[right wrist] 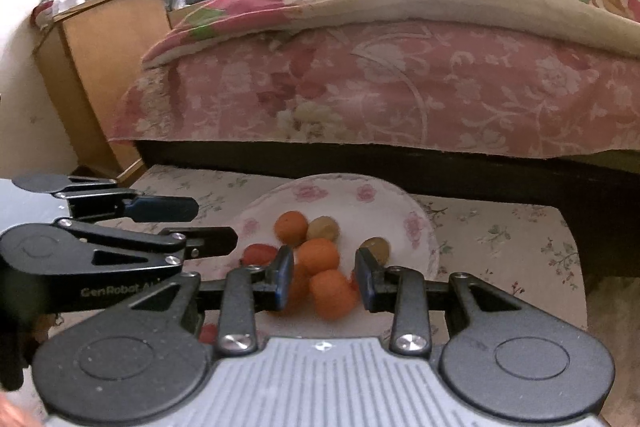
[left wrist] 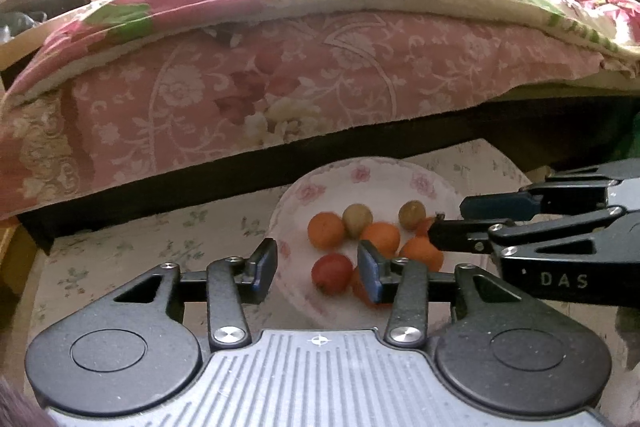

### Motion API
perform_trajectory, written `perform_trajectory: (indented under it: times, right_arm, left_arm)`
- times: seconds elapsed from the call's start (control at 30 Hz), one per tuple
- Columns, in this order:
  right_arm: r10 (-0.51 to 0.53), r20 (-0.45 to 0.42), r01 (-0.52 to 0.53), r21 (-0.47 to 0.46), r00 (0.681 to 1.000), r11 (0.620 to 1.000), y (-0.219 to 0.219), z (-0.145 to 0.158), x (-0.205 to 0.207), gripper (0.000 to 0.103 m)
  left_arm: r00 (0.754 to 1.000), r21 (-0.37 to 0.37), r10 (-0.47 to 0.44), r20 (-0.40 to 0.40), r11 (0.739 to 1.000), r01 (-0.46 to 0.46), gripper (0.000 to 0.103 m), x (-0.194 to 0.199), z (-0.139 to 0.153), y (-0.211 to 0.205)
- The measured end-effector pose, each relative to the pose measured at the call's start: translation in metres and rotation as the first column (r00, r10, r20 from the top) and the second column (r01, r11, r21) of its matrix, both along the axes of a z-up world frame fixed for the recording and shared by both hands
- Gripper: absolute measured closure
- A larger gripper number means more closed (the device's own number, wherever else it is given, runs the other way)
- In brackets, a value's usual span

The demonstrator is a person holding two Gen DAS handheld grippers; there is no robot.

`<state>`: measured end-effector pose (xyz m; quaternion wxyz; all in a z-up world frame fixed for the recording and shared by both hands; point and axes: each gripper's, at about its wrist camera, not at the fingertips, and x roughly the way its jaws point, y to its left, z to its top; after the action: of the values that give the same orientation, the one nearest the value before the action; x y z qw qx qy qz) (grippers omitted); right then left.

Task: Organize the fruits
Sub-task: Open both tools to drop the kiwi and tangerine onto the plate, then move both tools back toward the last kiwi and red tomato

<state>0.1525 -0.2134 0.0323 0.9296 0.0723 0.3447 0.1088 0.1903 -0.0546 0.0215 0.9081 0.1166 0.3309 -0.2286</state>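
Observation:
A white plate with pink flowers (left wrist: 362, 174) (right wrist: 340, 183) sits on the floral tablecloth and holds several fruits. Among them are oranges (left wrist: 326, 230) (right wrist: 318, 255), two green-brown fruits (left wrist: 357, 219) (right wrist: 323, 229) and a red apple (left wrist: 331, 271) (right wrist: 259, 254). My left gripper (left wrist: 318, 269) (right wrist: 216, 223) is open, hovering above the plate's near-left side with the apple showing between its fingers. My right gripper (right wrist: 325, 277) (left wrist: 448, 223) is open too, and a blurred orange (right wrist: 333, 294) lies in the gap, untouched as far as I can see.
A bed with a pink patterned cover (left wrist: 280, 87) (right wrist: 400, 87) and dark base runs close behind the table. A wooden cabinet (right wrist: 100, 67) with clutter on top stands at the back left. A small red object (right wrist: 208, 333) lies on the cloth under my right gripper.

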Motion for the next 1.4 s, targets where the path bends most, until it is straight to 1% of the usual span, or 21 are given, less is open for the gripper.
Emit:
perform_trajectory:
  times: [0.07,0.2,0.3,0.53,0.67,0.8,0.9,1.27,1.4]
  right_arm:
    - [0.016,-0.004,-0.016,0.004,1.000,1.000,0.005,0.002,-0.006,0.068]
    - [0.063,-0.017,-0.063,0.001,0.998,0.998,0.020,0.002,-0.020,0.068]
    - [0.092,-0.032,-0.092,0.001,0.995,0.996,0.030,0.000,-0.031,0.068]
    - [0.157,-0.090,-0.157,0.005,0.984,0.988,0.050,-0.016,-0.050,0.068]
    - [0.183,-0.123,-0.183,0.014,0.975,0.983,0.060,-0.028,-0.049,0.068]
    - [0.197,-0.128,-0.199,-0.004,0.972,0.980,0.071,-0.036,-0.043,0.068]
    - [0.187,-0.130,-0.189,-0.003,0.974,0.982,0.074,-0.040,-0.036,0.068]
    - [0.164,-0.117,-0.169,-0.035,0.980,0.985,0.087,-0.055,-0.015,0.068]
    - [0.167,-0.108,-0.175,-0.069,0.980,0.982,0.091,-0.055,-0.014,0.070]
  left_arm:
    - [1.000,0.004,0.003,-0.004,1.000,-0.003,0.047,-0.006,0.001,0.007]
    - [1.000,0.004,0.009,-0.018,1.000,-0.009,0.047,-0.017,0.003,0.020]
    - [1.000,0.021,0.005,-0.026,1.000,-0.005,0.047,-0.026,0.002,0.029]
    - [0.996,0.045,0.006,-0.090,0.999,-0.002,0.046,-0.051,-0.011,0.055]
    - [0.993,0.044,0.016,-0.120,0.999,-0.011,0.046,-0.058,-0.016,0.063]
    - [0.992,0.027,0.013,-0.126,1.000,-0.009,0.045,-0.056,-0.015,0.065]
    - [0.991,0.015,0.006,-0.131,1.000,-0.004,0.044,-0.057,-0.016,0.068]
    - [0.988,0.018,0.001,-0.156,1.000,0.002,0.044,-0.055,-0.025,0.074]
    - [0.987,0.025,-0.006,-0.160,1.000,0.010,0.043,-0.054,-0.030,0.072]
